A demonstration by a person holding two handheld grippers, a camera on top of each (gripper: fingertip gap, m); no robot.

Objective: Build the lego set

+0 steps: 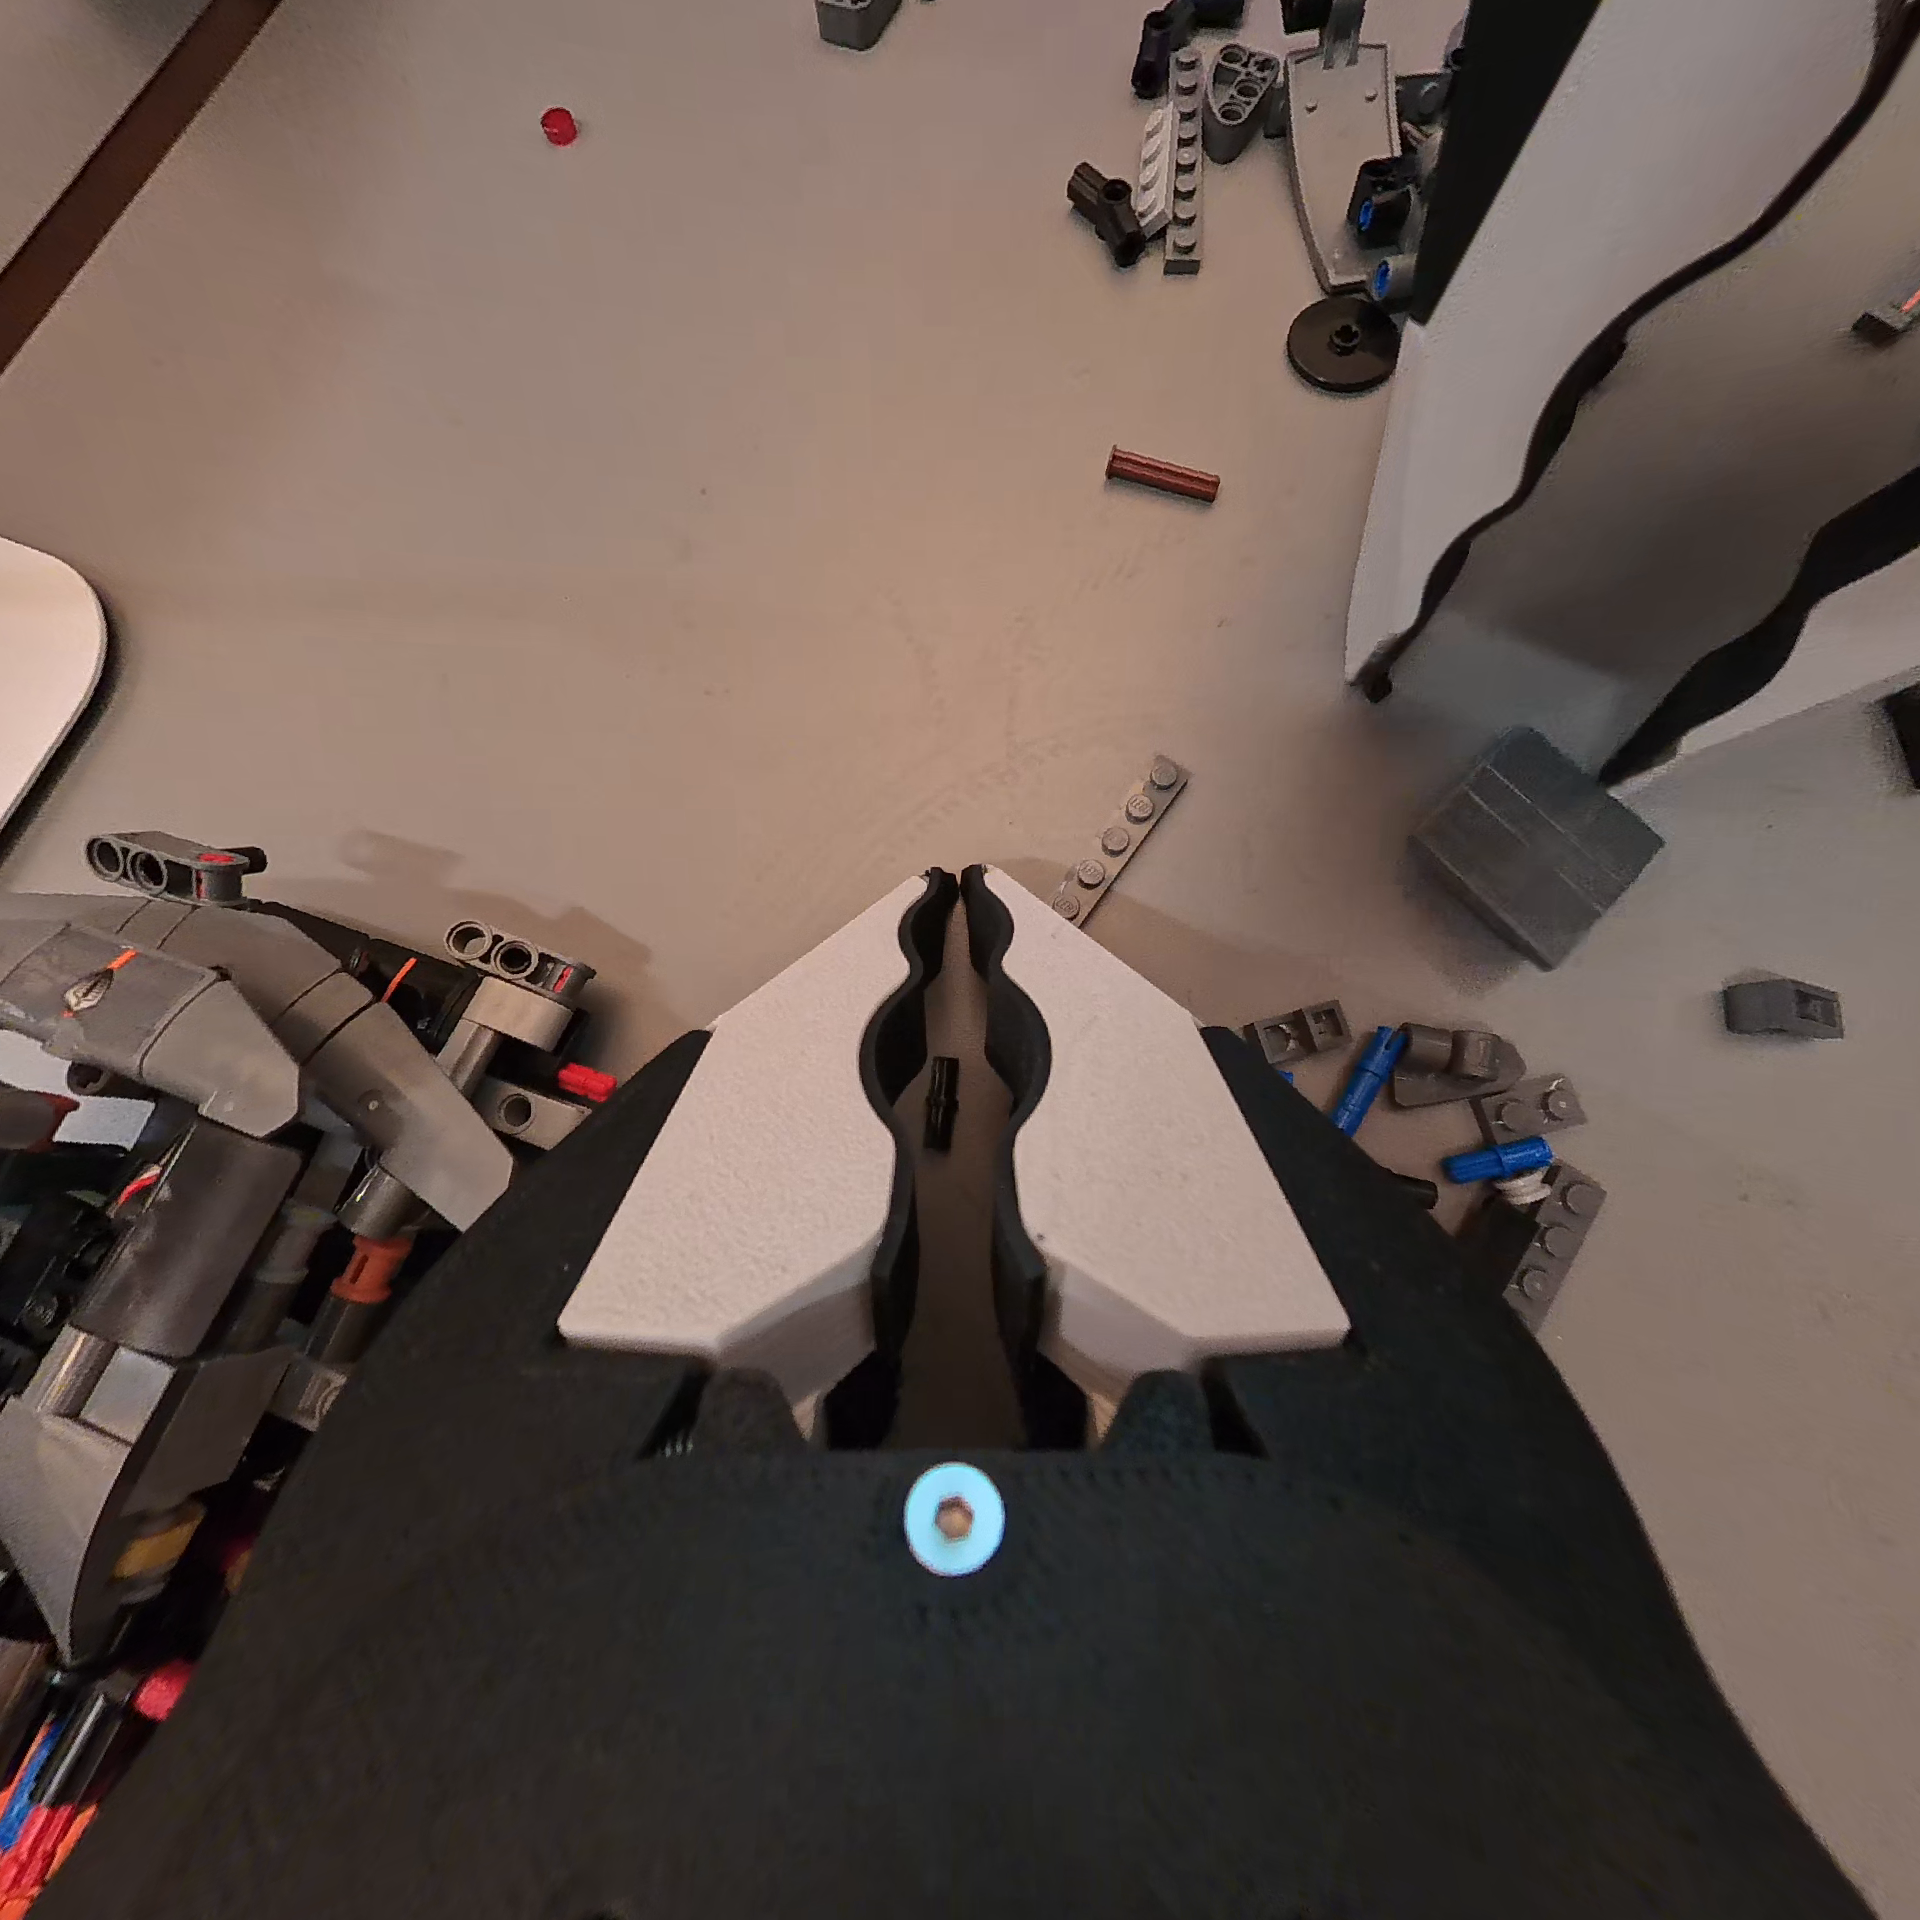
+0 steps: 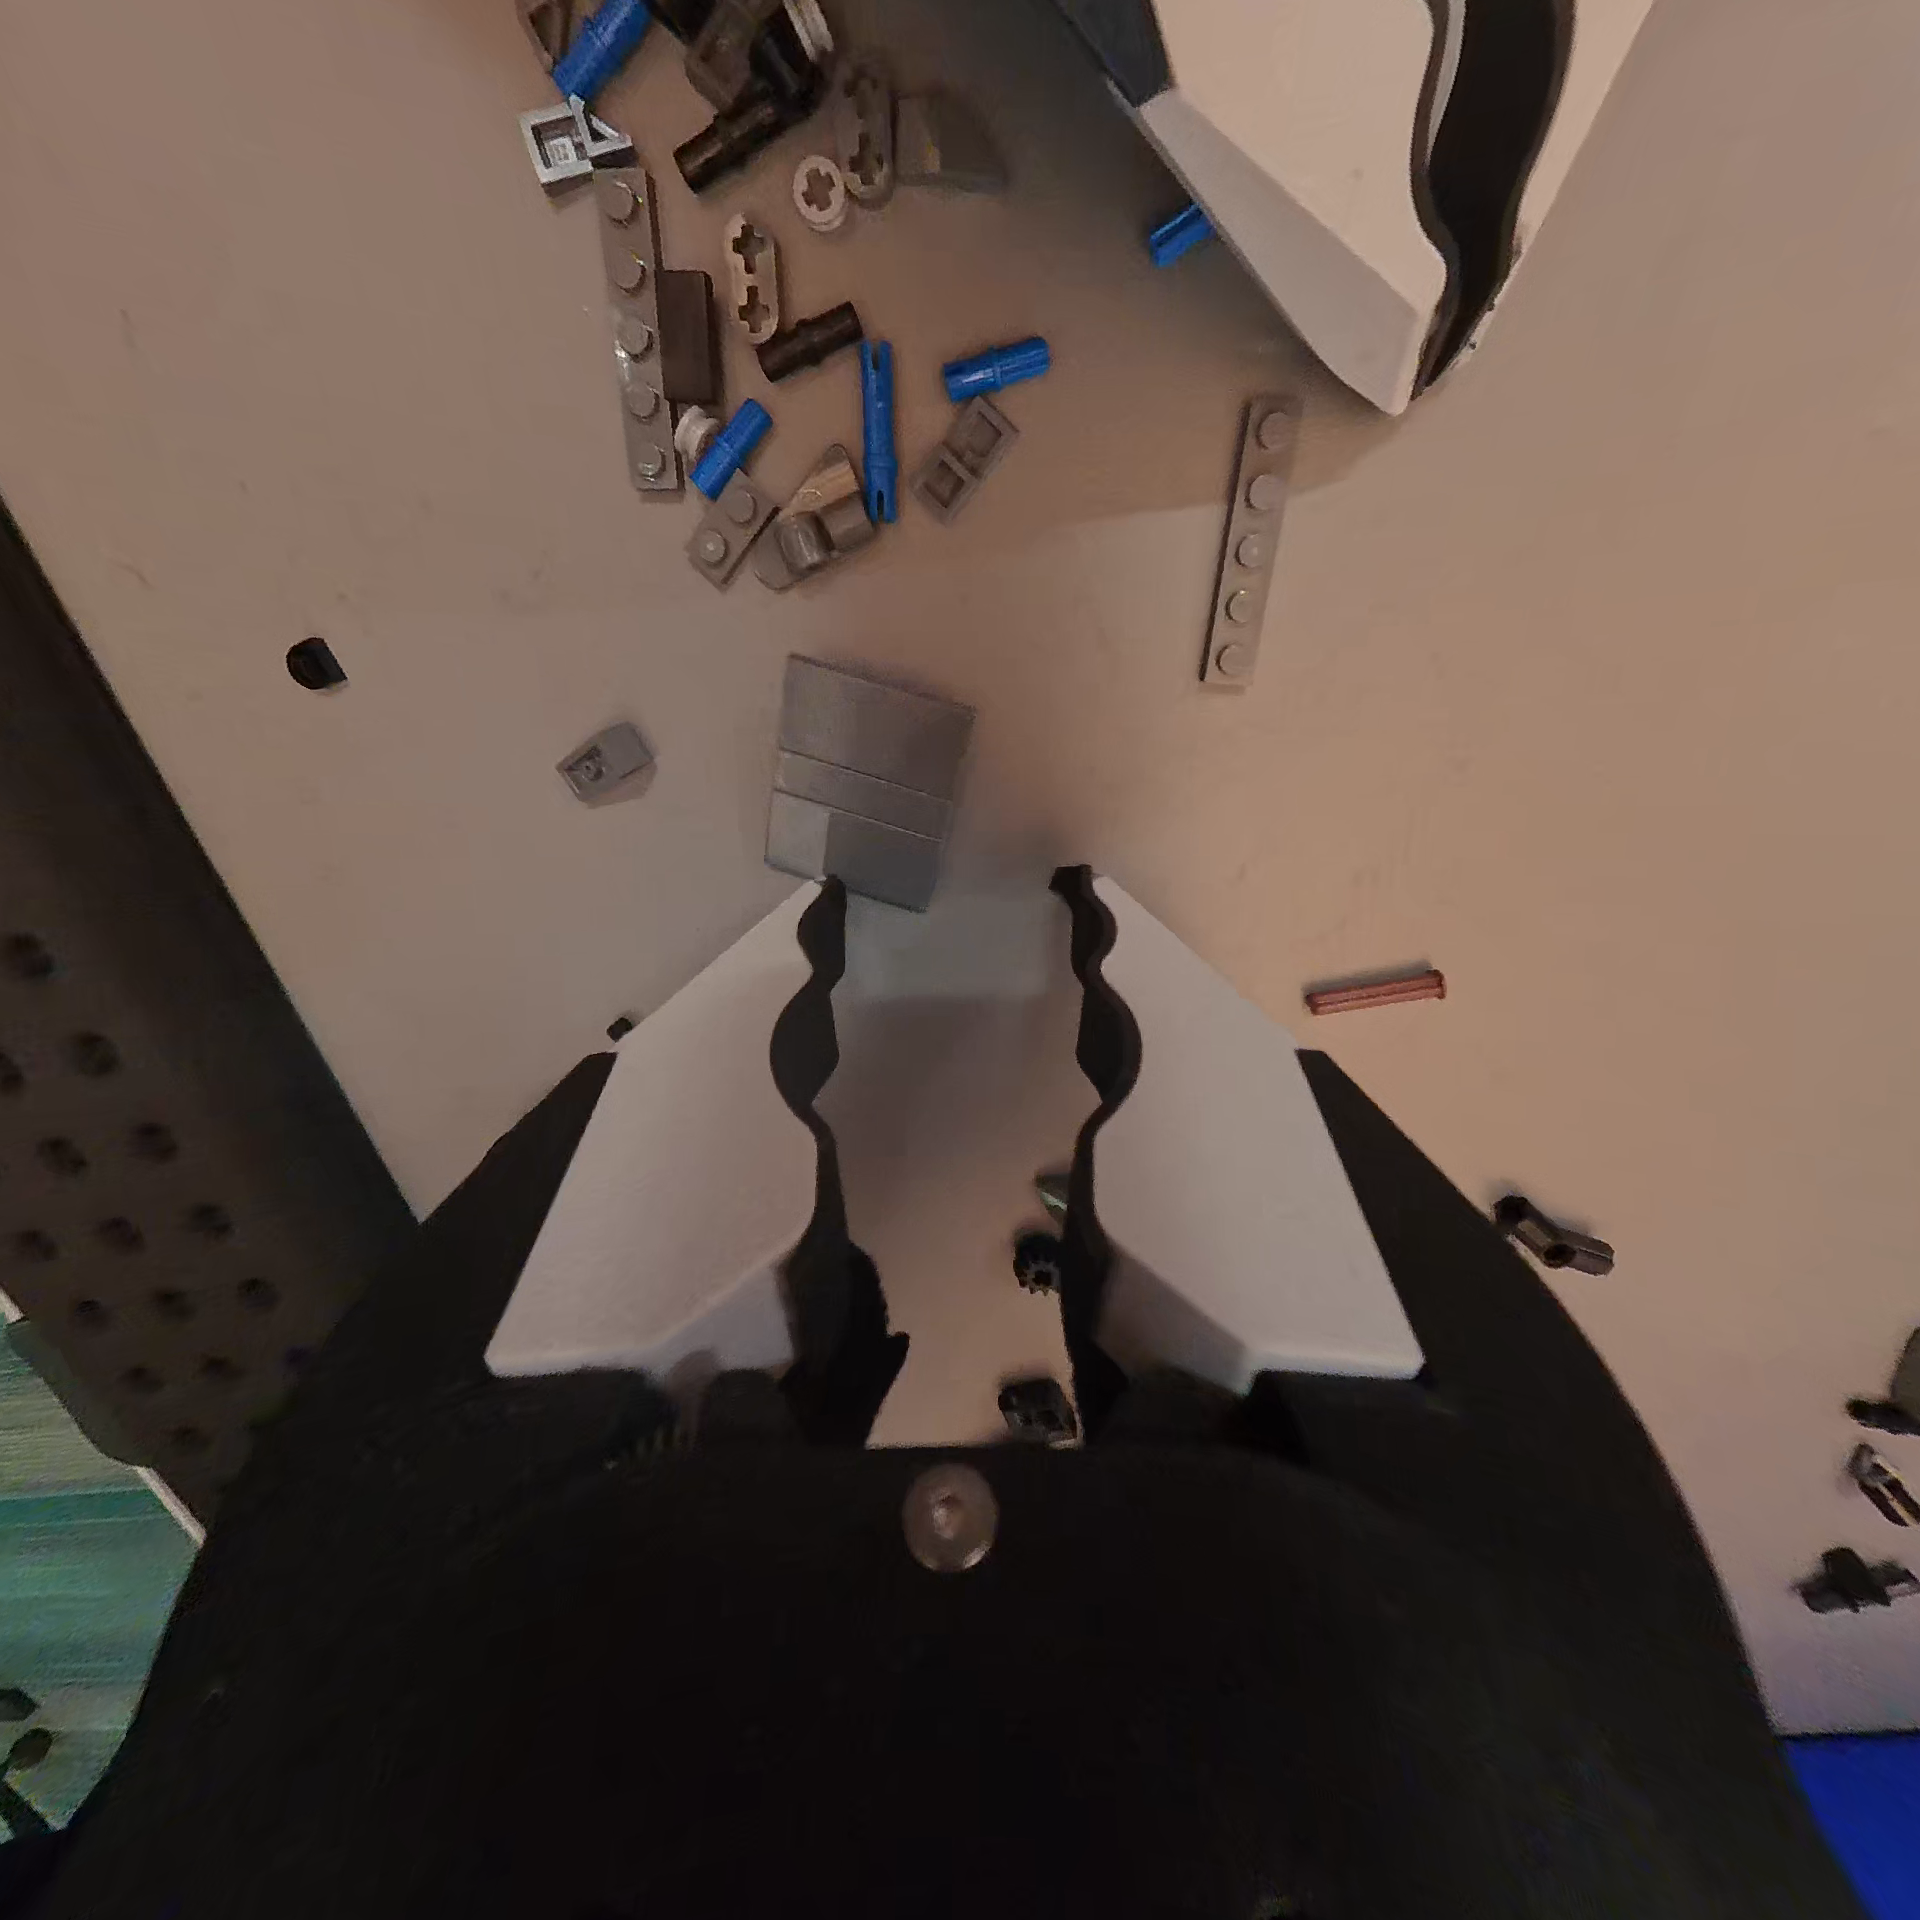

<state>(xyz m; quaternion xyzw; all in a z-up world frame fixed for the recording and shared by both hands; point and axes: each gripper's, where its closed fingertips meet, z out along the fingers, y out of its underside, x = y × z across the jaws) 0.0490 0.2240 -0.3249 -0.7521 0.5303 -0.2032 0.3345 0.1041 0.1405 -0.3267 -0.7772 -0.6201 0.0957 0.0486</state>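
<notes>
Right gripper (image 2: 951, 883): jaws apart, nothing between them, hovering over the table (image 2: 1455, 779); left-hand tip just at the near corner of the grey sloped block (image 2: 868, 779), the block mostly ahead of the gap and offset to the left. Judged step: picking up that block. Best done by shifting slightly left and forward to centre the block between the tips, then closing across its flat sides, not its slope

Left gripper (image 1: 956, 878): tips drawn together, apparently holding nothing; small black pin (image 1: 940, 1101) visible on the table through the gap behind the tips

Grey studded strip (image 1: 1122, 836): just right of the left tips. Partly built grey model (image 1: 260, 1039): left of that gripper. Brown rod (image 2: 1374, 989): right of the right gripper, apart
</notes>
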